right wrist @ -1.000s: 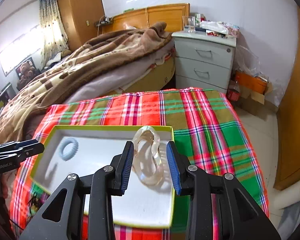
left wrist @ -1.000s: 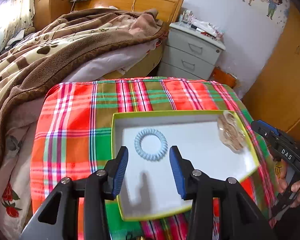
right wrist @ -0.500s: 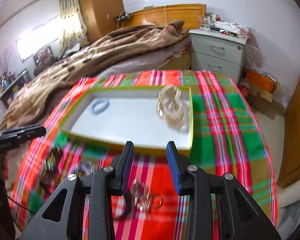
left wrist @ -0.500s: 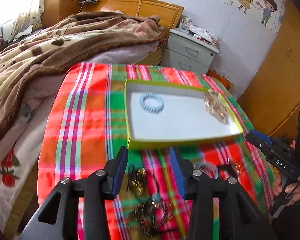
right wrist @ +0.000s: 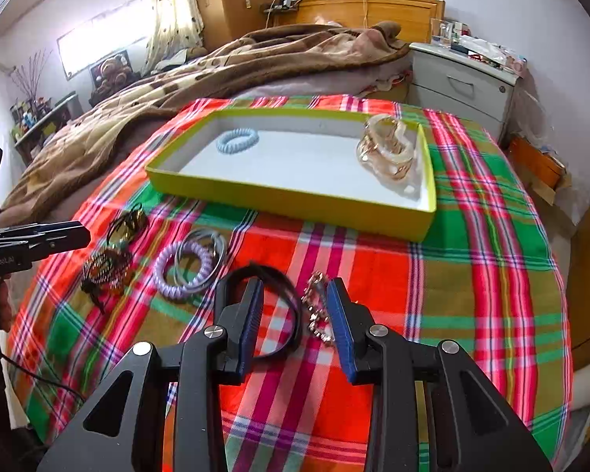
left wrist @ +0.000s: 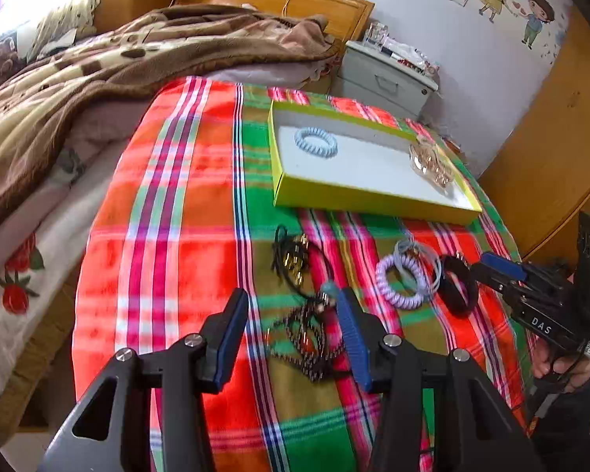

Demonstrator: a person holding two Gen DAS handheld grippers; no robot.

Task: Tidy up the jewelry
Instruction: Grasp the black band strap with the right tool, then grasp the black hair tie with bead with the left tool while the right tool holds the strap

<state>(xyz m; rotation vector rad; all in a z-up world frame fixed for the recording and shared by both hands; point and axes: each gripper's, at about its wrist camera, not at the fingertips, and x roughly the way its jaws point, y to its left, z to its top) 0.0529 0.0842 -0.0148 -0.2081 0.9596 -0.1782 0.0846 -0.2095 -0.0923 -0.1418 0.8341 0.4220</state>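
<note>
Both grippers hang empty above the loose jewelry: the right gripper (right wrist: 295, 314) has its jaws spread wide over a black loop band (right wrist: 273, 306) and a small silver chain piece (right wrist: 316, 314), and the left gripper (left wrist: 293, 330) is equally wide over a dark speckled tangle (left wrist: 306, 342), perhaps beaded bracelets, though blur makes that uncertain. Two pieces already lie in the yellow-green tray (right wrist: 295, 204): a pale blue spiral hair tie (right wrist: 237, 139) toward its far left corner and a cluster of clear and gold bangles (right wrist: 387, 153) at its right end. Still on the plaid cloth (right wrist: 472, 275), in front of the tray, are a lilac spiral tie (right wrist: 179, 271) lying with thin grey rings (right wrist: 212, 247), and a black-and-gold bundle (right wrist: 128, 224). By this count the sorting looks under halfway, with five or so pieces left to move.
</note>
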